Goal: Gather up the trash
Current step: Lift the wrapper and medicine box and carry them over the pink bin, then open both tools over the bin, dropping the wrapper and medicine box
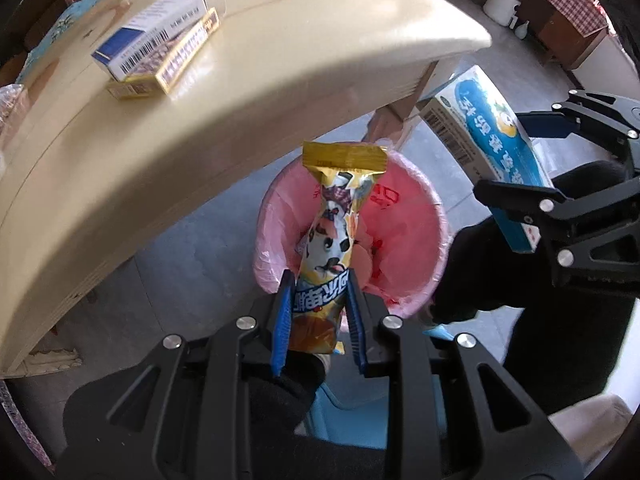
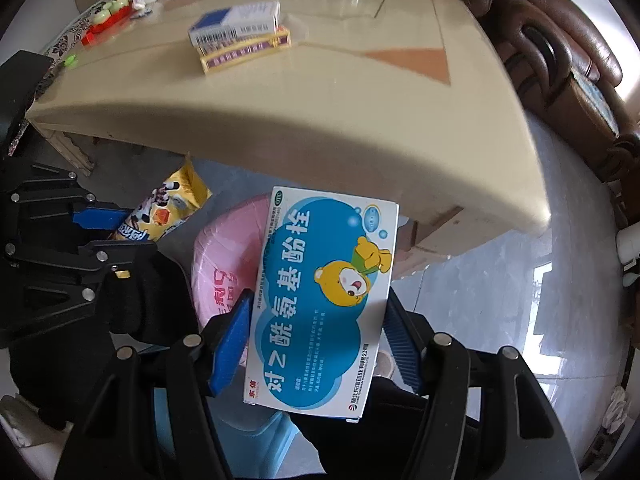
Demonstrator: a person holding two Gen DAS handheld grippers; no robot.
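My left gripper [image 1: 318,280] is shut on a yellow snack wrapper with a cow print [image 1: 336,236] and holds it above the pink-lined trash bin [image 1: 424,216]. The wrapper also shows in the right wrist view [image 2: 168,208]. My right gripper [image 2: 320,312] is shut on a blue and white medicine box with a bear [image 2: 324,292], held over the bin's right side; the bin [image 2: 224,248] shows below it. In the left wrist view the box [image 1: 492,128] and right gripper [image 1: 516,156] are at the right.
A cream table [image 1: 248,92] stands beside the bin, with two stacked small boxes [image 1: 160,44] on it, also in the right wrist view [image 2: 240,36]. A brown sofa [image 2: 560,60] is at the right. A light blue stool [image 1: 352,408] is below me. The floor is grey tile.
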